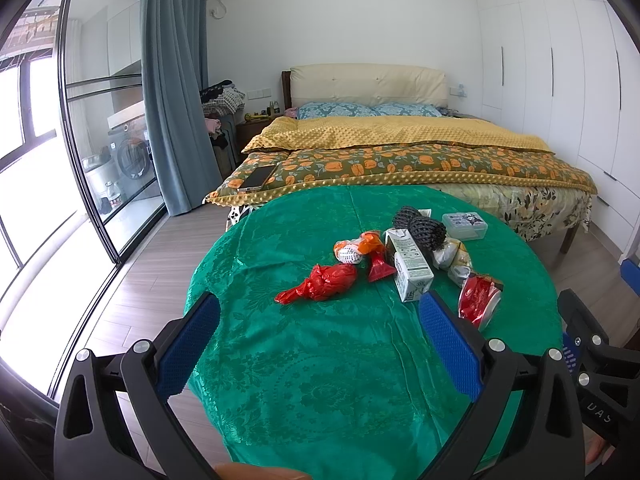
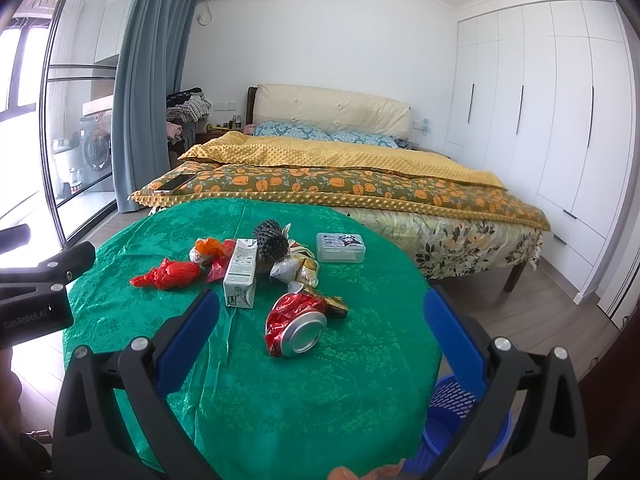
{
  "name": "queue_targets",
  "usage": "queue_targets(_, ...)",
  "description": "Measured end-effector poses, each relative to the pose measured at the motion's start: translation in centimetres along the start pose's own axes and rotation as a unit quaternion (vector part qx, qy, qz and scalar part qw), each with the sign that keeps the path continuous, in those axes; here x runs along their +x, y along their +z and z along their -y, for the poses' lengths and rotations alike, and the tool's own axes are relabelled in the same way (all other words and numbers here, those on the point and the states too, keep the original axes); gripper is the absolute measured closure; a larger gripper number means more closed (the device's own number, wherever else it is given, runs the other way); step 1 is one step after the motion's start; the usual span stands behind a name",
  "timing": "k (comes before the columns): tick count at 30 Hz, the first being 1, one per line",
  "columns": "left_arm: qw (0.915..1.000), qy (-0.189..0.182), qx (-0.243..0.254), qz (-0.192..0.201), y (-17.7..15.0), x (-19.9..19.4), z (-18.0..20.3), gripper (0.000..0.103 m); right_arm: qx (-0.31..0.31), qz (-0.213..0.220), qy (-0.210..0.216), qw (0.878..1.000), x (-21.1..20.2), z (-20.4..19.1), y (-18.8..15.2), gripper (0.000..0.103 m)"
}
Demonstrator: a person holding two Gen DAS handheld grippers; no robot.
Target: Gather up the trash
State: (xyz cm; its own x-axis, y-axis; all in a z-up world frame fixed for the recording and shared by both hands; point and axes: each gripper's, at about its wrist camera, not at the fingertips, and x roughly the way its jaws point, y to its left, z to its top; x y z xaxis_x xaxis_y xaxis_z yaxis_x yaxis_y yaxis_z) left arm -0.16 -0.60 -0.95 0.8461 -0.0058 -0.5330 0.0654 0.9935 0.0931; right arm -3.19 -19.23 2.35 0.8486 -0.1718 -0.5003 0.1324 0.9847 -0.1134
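Observation:
Trash lies on a round table with a green cloth (image 1: 320,360) (image 2: 280,400). A crumpled red bag (image 1: 320,286) (image 2: 170,274), an orange and white wrapper (image 1: 356,248) (image 2: 208,250), a white carton (image 1: 410,268) (image 2: 240,276), a black foam net (image 1: 420,226) (image 2: 272,240), crumpled snack bags (image 1: 454,258) (image 2: 298,268) and a crushed red can (image 1: 478,300) (image 2: 296,326) sit together. My left gripper (image 1: 320,344) is open and empty, short of the red bag. My right gripper (image 2: 320,340) is open and empty, with the can between its fingers in view.
A clear plastic box (image 1: 466,224) (image 2: 340,246) sits at the table's far side. A blue basket (image 2: 460,416) stands on the floor at the table's right. A bed (image 1: 400,160) (image 2: 340,184) with a phone (image 1: 258,178) lies behind. White wardrobes (image 2: 540,120) line the right wall.

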Motion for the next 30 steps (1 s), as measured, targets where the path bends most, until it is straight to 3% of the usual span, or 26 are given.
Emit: queue_targets(30, 1.0, 0.0, -0.001, -0.003, -0.88, 0.25, -0.61, 0.004, -0.003, -0.003, -0.002, 1.0, 0.19, -0.34, -0.75, 0.005)
